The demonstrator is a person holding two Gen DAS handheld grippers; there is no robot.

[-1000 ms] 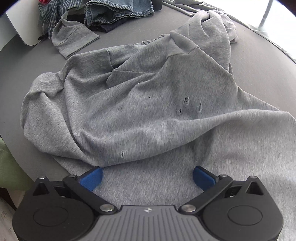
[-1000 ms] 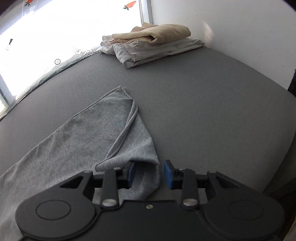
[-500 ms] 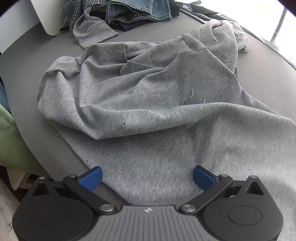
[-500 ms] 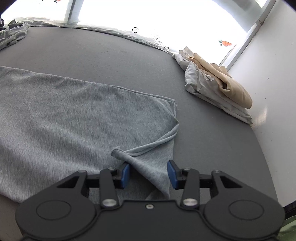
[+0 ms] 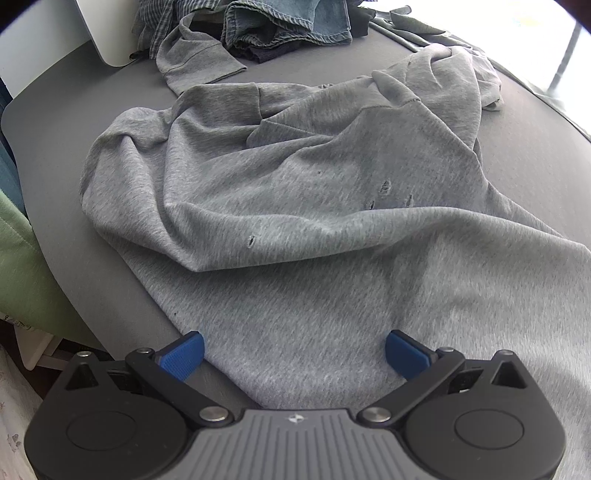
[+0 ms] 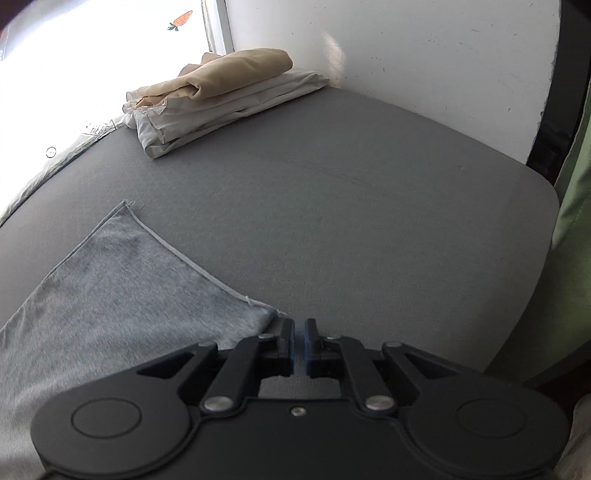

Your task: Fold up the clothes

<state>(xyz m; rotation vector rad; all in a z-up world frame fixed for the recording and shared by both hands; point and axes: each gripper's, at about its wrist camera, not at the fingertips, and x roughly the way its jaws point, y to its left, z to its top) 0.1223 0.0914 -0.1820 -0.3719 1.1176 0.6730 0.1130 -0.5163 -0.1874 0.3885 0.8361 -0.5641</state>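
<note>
The grey sweatshirt (image 5: 295,206) lies spread and wrinkled over the dark grey table (image 5: 535,122), its upper part bunched in folds and its lower part flatter. A few small holes show in the cloth near its middle. Over the near edge of the sweatshirt, the left gripper (image 5: 293,350) stands with its blue fingers wide apart, holding nothing. At the sweatshirt's hem corner (image 6: 258,314), seen from the right wrist camera, the right gripper (image 6: 300,343) has its fingers pressed together; the corner ends just beside them, and I cannot tell if any cloth is caught between. Behind the sweatshirt, at the far side, a pile of jeans and checked cloth (image 5: 280,26) lies. Well apart from the hem corner, near the white wall, a folded stack of beige and white clothes (image 6: 221,96) rests.
</note>
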